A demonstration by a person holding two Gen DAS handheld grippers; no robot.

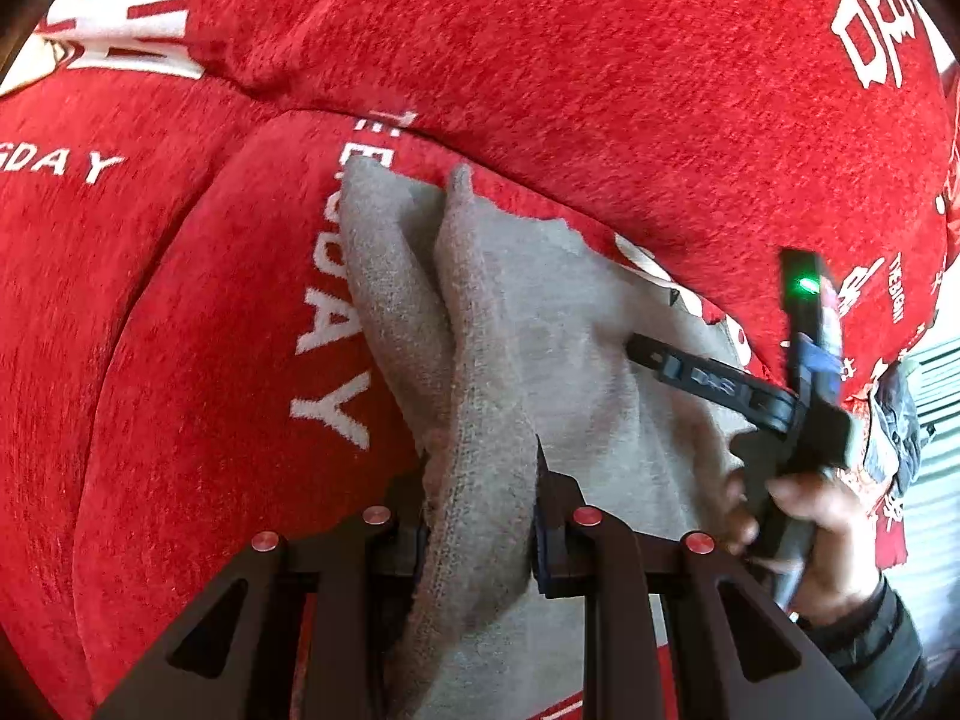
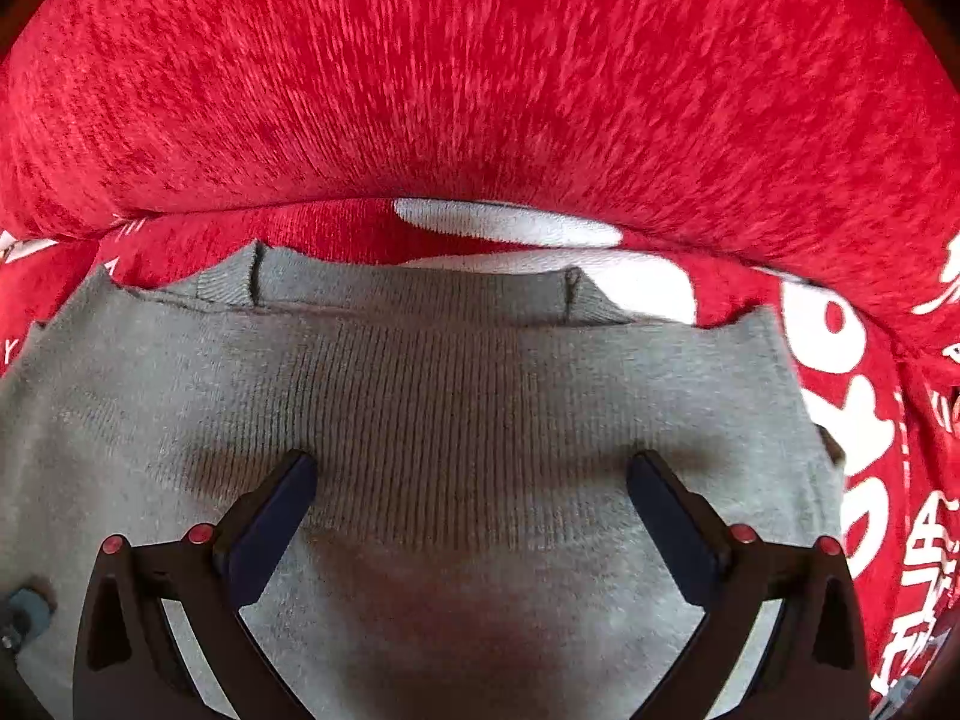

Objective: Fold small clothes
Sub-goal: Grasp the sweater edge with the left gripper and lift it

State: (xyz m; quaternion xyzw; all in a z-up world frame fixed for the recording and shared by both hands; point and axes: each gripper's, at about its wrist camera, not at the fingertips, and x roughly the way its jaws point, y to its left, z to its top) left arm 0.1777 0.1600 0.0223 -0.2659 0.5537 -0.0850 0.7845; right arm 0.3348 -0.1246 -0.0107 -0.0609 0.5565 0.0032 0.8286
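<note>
A small grey knit garment (image 1: 558, 324) lies on a red seat cushion (image 1: 210, 360). My left gripper (image 1: 480, 465) is shut on a raised fold along the garment's left edge, and the cloth bunches up between the pads. In the right wrist view the garment (image 2: 450, 372) lies spread flat, with its ribbed band toward the backrest. My right gripper (image 2: 471, 462) hangs open just above it, jaws wide apart and nothing between them. One of the right gripper's fingers (image 1: 708, 381) reaches over the garment's right side, held by a hand (image 1: 822, 516).
A red plush cover with white lettering (image 1: 540, 60) wraps the sofa. Its backrest (image 2: 480, 90) rises close behind the garment. A seam between cushions runs at the left (image 1: 150, 276). A pale slatted surface (image 1: 936, 420) shows past the sofa's right edge.
</note>
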